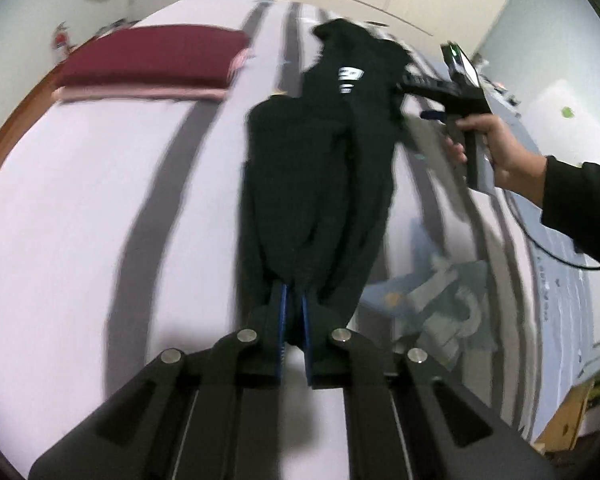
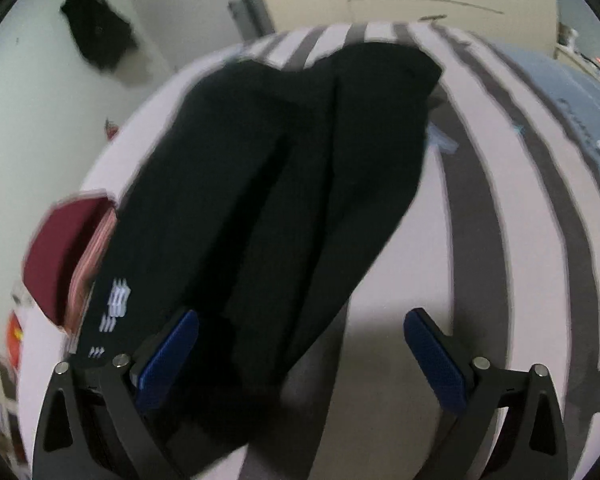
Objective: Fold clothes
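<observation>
The left claw (image 1: pixel 293 300) is pinched tight on one end of the black garment (image 1: pixel 320 168), which stretches in long folds down the middle of the bed (image 1: pixel 80 200) toward its far edge. The right claw (image 2: pixel 300 344) gapes wide with the other end draped over its left pad (whether it truly bears on the cloth is hard to say through the blur). A folded red cloth (image 1: pixel 152 58) lies near the bed's left edge.
</observation>
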Demonstrator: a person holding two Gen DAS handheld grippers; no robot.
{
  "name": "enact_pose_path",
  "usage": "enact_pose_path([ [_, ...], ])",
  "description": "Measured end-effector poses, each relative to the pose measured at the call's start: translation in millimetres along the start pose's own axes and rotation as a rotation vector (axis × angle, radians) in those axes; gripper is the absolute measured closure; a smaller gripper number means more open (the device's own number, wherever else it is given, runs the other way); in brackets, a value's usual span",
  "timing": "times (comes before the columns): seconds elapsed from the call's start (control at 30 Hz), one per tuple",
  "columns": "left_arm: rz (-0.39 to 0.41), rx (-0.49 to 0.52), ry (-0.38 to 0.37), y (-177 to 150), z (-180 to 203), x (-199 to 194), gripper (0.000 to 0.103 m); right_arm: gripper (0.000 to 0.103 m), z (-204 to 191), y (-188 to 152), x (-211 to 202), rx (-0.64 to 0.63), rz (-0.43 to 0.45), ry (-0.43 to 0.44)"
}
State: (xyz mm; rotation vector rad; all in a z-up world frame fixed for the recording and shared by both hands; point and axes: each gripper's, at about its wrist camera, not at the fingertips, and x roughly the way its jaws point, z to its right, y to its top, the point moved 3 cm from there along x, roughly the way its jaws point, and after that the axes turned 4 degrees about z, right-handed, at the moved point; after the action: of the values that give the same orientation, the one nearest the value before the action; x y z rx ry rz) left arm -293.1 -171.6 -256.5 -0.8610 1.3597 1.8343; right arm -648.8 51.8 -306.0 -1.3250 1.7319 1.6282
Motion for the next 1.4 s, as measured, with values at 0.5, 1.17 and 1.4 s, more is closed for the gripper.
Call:
enact_pose_path([
  [0.5,0.067,-0.097,0.054,-13.7,-10.7,-16.4,0.099,0.098,15.5,-34.2,-56.1,0.009,0.072,-0.052],
  [1.17,0.22,-0.1,0.09,-2.8,64.7,31.9,0.047,0.091,82.0,-189.5,-188.2,0.066,0.055,-0.074],
  [1.4,0.2,-0.009,0.075,15.8,120.6,89.0,0.047,0.072,68.7,-191.1,-177.7,0.075,0.046,-0.024],
])
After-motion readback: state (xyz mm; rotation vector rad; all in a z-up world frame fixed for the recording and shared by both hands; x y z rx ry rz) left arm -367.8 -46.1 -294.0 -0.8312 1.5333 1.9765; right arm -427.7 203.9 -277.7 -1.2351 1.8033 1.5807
